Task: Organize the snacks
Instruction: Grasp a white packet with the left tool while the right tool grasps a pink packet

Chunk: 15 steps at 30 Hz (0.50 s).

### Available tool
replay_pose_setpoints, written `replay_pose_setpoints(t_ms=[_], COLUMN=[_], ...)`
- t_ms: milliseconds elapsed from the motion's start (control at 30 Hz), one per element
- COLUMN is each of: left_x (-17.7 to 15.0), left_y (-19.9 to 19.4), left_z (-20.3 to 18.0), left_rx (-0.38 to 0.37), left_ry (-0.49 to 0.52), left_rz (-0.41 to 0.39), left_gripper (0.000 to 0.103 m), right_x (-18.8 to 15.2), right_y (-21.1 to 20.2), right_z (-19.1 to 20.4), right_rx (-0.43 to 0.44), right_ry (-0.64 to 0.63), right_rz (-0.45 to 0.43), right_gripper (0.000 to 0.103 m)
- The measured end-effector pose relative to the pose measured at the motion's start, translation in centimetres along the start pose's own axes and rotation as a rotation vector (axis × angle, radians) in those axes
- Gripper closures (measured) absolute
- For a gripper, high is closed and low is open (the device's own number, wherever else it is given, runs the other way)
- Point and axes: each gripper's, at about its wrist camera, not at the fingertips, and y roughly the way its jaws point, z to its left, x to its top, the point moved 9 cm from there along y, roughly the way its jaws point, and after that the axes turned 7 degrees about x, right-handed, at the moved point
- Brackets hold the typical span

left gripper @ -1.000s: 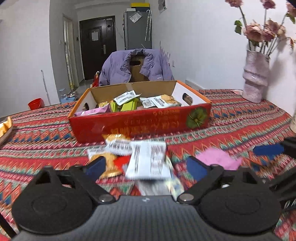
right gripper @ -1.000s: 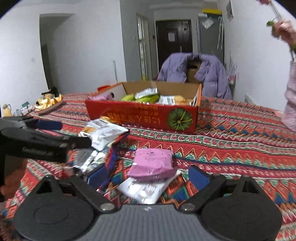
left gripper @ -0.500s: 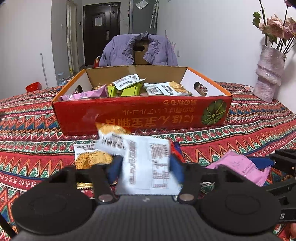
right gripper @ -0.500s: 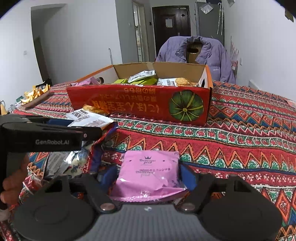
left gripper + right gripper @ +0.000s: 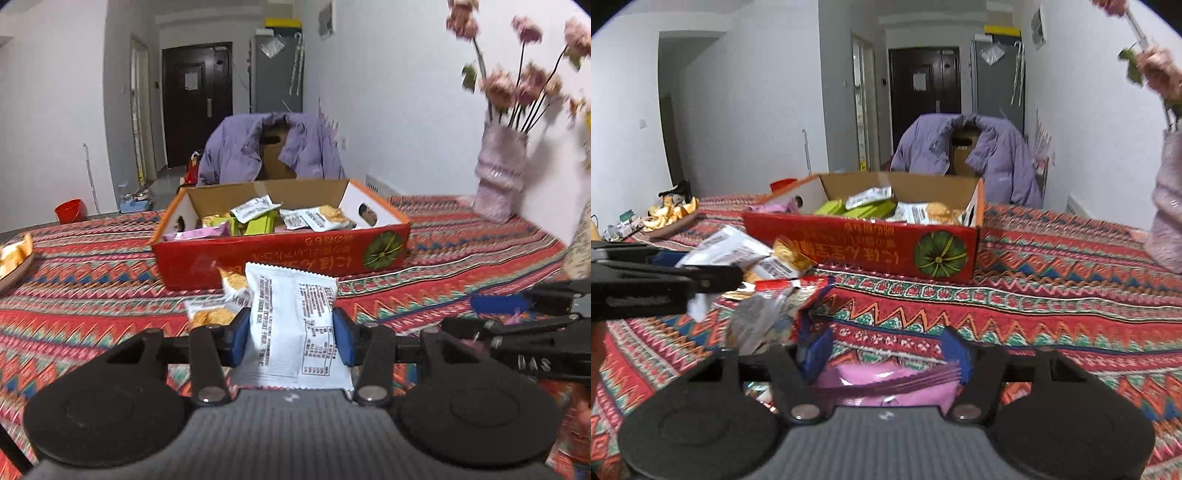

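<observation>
Left wrist view: left gripper (image 5: 291, 334) has just closed on the white snack packet (image 5: 295, 325). Red cardboard box (image 5: 280, 254) lies dead ahead, farther off. Right gripper (image 5: 886, 354) clamps the pink packet (image 5: 886, 384).

Table (image 5: 1052, 295): covered edge to edge by a cloth woven in red, blue, green and orange zigzag bands.

Directly on it:
- red cardboard box (image 5: 280, 254), open top, a green pumpkin printed on its near wall, snack packets inside;
- loose snack packets (image 5: 775, 291) in a small heap just before the box, toward its left end: white, orange, red-edged and silvery wrappers;
- pale ribbed vase (image 5: 498, 177) with pink flowers, at the right by the wall;
- shallow dish (image 5: 670, 218) of golden wrapped pieces, at the far left edge.
</observation>
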Motion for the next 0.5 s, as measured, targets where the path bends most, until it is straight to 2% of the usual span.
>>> replay_pose_setpoints(t_ms=[33, 200, 267, 300, 333, 433, 500], left_x=[-0.5, -3.6, -4.9, -5.6, -6.1, -7.2, -7.2], left_y=[-1.4, -6.1, -7.3, -7.6, -7.8, -7.8, -8.2], left_z=[0.3, 1.4, 1.6, 1.6, 1.6, 1.5, 1.5], left_rx=[-0.003, 0.011, 0.006, 0.004, 0.004, 0.023, 0.024], left_ry=[-0.014, -0.045, -0.049, -0.053, -0.056, -0.053, -0.045], left_rz=[-0.002, 0.024, 0.036, 0.043, 0.050, 0.074, 0.061], left_gripper=[0.056, 0.056, 0.056, 0.056, 0.056, 0.056, 0.056], right_x=[-0.4, -4.2, -5.6, -6.1, -6.5, -6.7, -6.4], right_y=[-1.0, -4.8, -5.8, -6.0, -6.1, -5.2, -3.8], right_z=[0.2, 1.2, 1.6, 1.8, 1.9, 2.0, 2.1], right_rx=[-0.001, -0.001, 0.001, 0.003, 0.006, 0.008, 0.010], right_ry=[0.002, 0.024, 0.036, 0.045, 0.053, 0.039, 0.020], right_rz=[-0.006, 0.023, 0.039, 0.035, 0.025, 0.020, 0.027], right_gripper=[0.084, 0.080, 0.057, 0.033, 0.020, 0.023, 0.024])
